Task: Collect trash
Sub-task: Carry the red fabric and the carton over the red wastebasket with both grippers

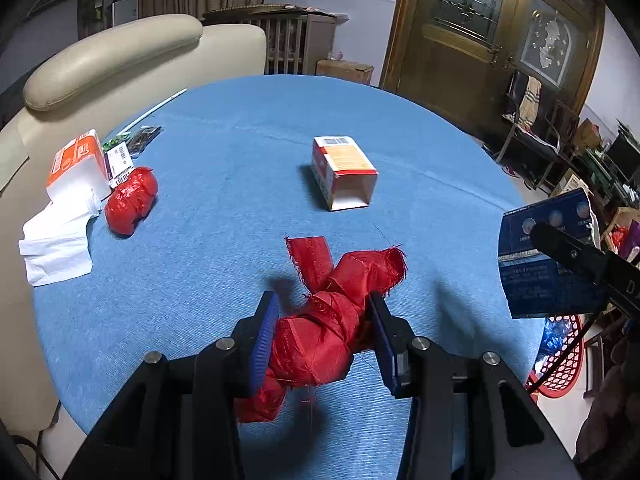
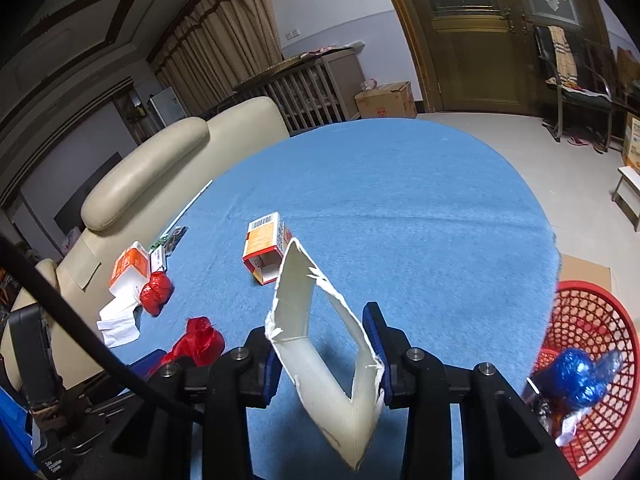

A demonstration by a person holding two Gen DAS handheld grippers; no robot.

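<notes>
My left gripper point(image 1: 326, 334) is shut on a crumpled red cloth scrap point(image 1: 332, 320), just above the blue table point(image 1: 240, 152); the scrap also shows in the right wrist view point(image 2: 198, 340). My right gripper point(image 2: 326, 344) is shut on a torn open carton point(image 2: 320, 340), white inside and dark blue outside point(image 1: 540, 264), held above the table's right side. An orange and white open box point(image 1: 344, 172) lies in the table's middle. A red plastic wad point(image 1: 132, 200), a tissue pack point(image 1: 76, 164) and loose white tissue point(image 1: 56, 248) lie at the left.
A red mesh basket point(image 2: 592, 320) stands on the floor by the table's right edge, holding blue plastic trash point(image 2: 576, 372). A cream sofa point(image 1: 112, 52) borders the table at the left. A straw point(image 1: 160, 106) and dark wrappers point(image 1: 140, 138) lie at the far left.
</notes>
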